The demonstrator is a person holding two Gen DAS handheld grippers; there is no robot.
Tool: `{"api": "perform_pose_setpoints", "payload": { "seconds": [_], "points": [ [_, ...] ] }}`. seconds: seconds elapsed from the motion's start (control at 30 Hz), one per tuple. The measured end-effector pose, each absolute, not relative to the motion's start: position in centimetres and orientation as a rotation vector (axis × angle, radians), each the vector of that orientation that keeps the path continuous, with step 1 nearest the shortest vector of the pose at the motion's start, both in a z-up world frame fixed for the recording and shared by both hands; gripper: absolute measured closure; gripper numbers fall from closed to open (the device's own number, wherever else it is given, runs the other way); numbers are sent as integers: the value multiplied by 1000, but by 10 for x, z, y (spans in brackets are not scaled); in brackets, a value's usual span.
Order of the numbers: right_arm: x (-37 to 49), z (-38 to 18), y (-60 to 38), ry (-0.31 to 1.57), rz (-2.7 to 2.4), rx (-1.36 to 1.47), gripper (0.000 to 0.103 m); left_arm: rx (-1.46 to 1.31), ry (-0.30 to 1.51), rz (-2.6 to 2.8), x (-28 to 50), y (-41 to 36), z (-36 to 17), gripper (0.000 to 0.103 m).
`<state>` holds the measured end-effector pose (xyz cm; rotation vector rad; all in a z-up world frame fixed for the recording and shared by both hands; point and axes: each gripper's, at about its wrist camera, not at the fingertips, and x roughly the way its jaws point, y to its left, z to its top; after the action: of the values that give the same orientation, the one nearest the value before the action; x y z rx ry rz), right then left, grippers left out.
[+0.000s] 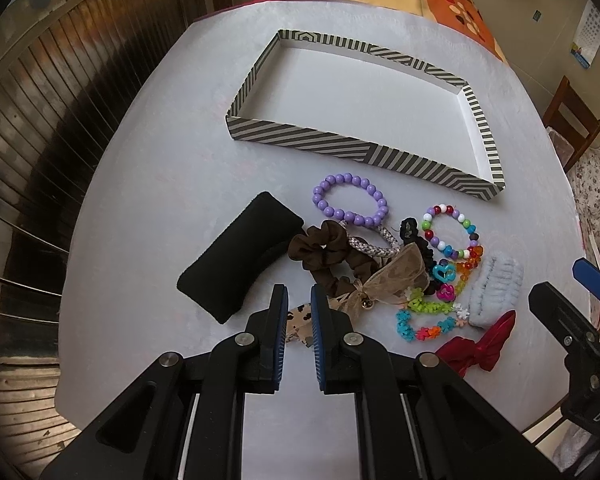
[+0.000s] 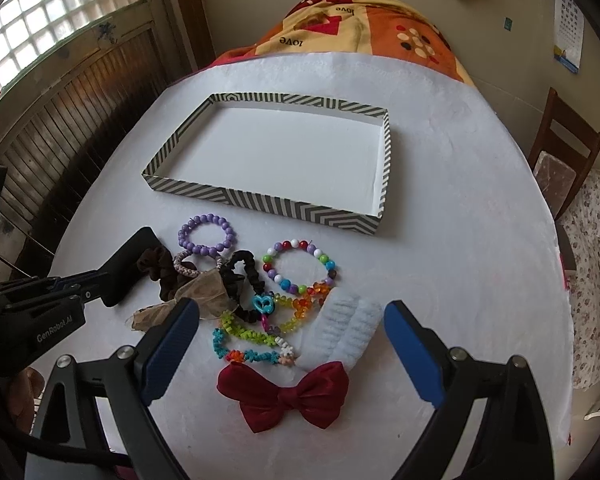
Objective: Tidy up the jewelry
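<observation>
Leopard-print strip [image 1: 300,318]: mostly hidden behind left gripper [image 1: 299,300] fingers; grip contact not resolvable. Black headband [image 2: 132,264]: largely occluded by left gripper body in right wrist view. Ribbon bow [image 1: 392,276] covers brown scrunchie [image 1: 328,254] partly.

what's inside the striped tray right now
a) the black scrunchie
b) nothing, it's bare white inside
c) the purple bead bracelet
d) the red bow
b: the striped tray shows only its white floor, while the purple bead bracelet, red bow and black scrunchie all lie on the table in front of it.
</observation>
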<state>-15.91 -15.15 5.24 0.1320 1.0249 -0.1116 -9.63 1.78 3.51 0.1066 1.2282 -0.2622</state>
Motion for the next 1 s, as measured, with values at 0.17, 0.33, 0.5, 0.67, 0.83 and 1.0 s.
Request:
{"api": "perform_pose_setpoints", "payload": {
  "seconds": [0.17,0.33,0.5,0.67,0.83,1.0],
  "points": [
    [-158,51,-154,1027,-106,134,7,106,1232,-259,-96,17,34,99],
    [-158,50,-153,1031,-109,127,7,102,1240,-257,-95,18,32,99],
    [-156,48,-155,1032,-98,137,7,99,1249,-254,-93,18,29,99],
    [-154,45,-158,1044,-93,135,7,97,1258,-253,-92,18,27,99],
    [-152,44,-163,1055,-87,150,7,87,1274,-251,-89,19,22,99],
    [-150,40,-169,1066,-85,158,7,77,1288,-249,-84,24,19,99]
  ]
}}
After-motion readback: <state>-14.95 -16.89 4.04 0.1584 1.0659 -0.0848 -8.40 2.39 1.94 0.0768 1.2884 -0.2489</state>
